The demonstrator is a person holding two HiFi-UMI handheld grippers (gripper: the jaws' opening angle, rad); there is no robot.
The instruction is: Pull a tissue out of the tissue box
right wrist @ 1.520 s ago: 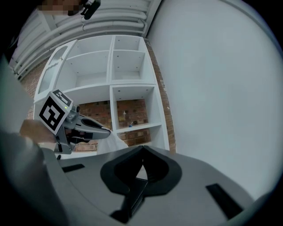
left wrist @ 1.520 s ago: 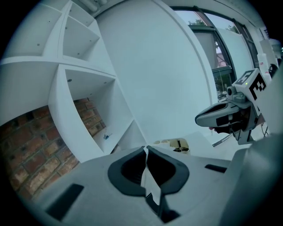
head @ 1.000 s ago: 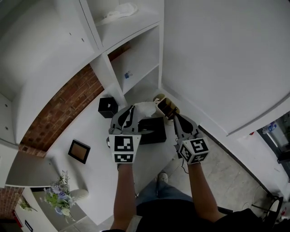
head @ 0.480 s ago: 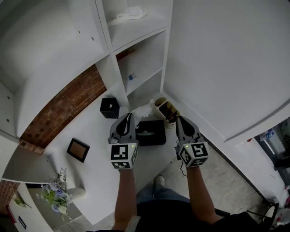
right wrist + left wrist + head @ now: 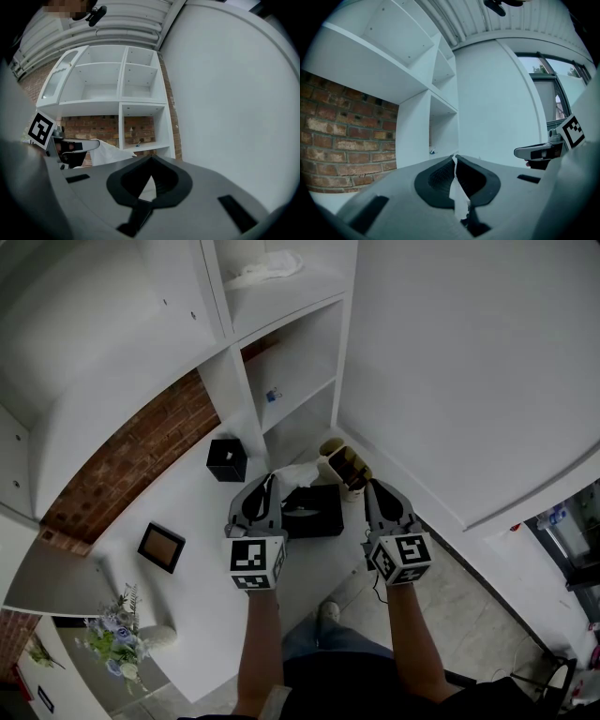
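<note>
Left gripper (image 5: 455, 158) clenched on tissue (image 5: 298, 472), raised over far edge of box (image 5: 315, 514). Right gripper (image 5: 151, 160) closed, empty. Pull looks late; can't tell if tissue is clear of box. Next likely needs lift away.

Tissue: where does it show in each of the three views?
Head view: tissue at centre, over the tissue box, at the left tongs' tips.
Left gripper view: bottom centre, a white sliver pinched in the left tongs.
Right gripper view: lower left, hanging from the left tongs.
Shared landmark: the brick wall.
</note>
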